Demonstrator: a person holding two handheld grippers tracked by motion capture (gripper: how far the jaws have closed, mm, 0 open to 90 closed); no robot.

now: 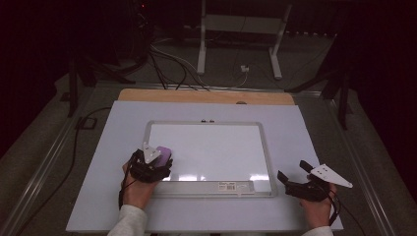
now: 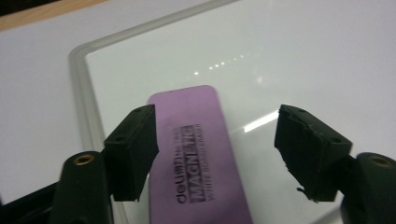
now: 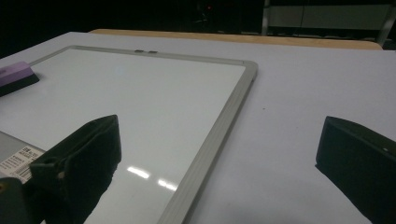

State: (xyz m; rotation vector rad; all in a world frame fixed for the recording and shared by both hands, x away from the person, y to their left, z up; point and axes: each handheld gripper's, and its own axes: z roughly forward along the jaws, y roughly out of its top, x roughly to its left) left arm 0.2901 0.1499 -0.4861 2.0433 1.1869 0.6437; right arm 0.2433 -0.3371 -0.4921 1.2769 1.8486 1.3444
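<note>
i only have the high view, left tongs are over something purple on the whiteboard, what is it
Observer: A purple eraser; its top is printed "MAGNETIC" in the left gripper view.
Operator: are the left tongs closed on it
Observer: No, the left tongs are open, one jaw over the eraser's edge and the other off to its side over bare whiteboard.
Operator: and the right tongs
Observer: The right tongs are open and empty, with the whiteboard's frame running between the jaws in their own view.
</note>
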